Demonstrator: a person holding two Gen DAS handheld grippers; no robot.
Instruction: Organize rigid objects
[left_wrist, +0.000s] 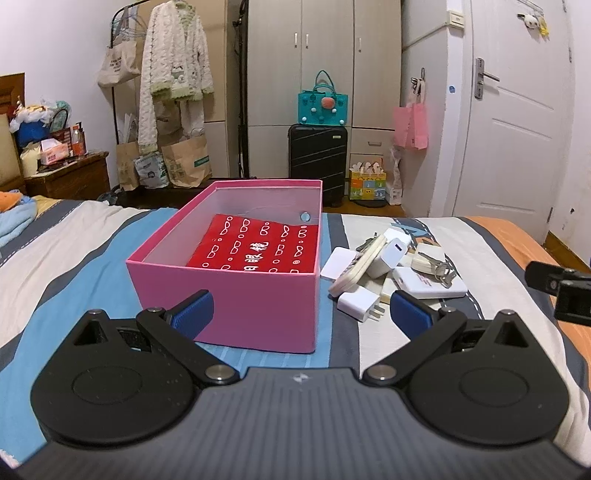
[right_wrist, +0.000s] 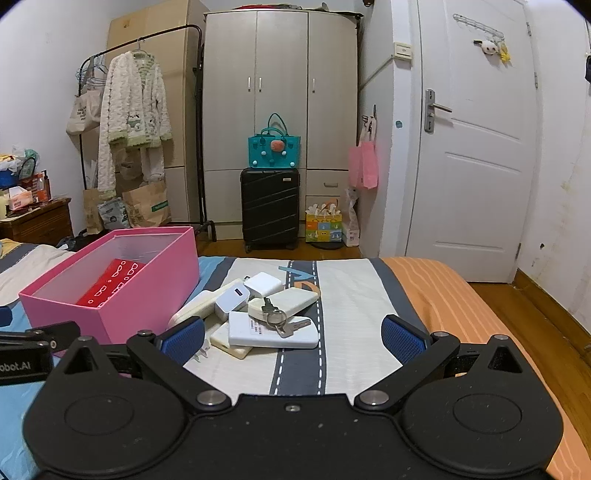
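Note:
An open pink box (left_wrist: 236, 306) (right_wrist: 136, 295) sits on the striped bed with a red patterned packet (left_wrist: 258, 245) (right_wrist: 110, 282) inside. To its right lies a pile of white chargers and power banks (left_wrist: 384, 266) (right_wrist: 258, 314), with a bunch of keys (right_wrist: 280, 319) (left_wrist: 441, 275) on top. My left gripper (left_wrist: 301, 312) hangs open just in front of the box's near wall, nothing between its blue pads. My right gripper (right_wrist: 293, 338) is open too, close before the pile, with a white power bank (right_wrist: 273, 334) lying between the spread fingers, untouched.
The bed (right_wrist: 354, 306) ends at a wooden floor on the right. Beyond its foot stand a black suitcase (right_wrist: 269, 208) with a teal bag, a wardrobe (right_wrist: 277, 92), a clothes rack and a white door (right_wrist: 476, 147). A nightstand (left_wrist: 70, 177) stands at the left.

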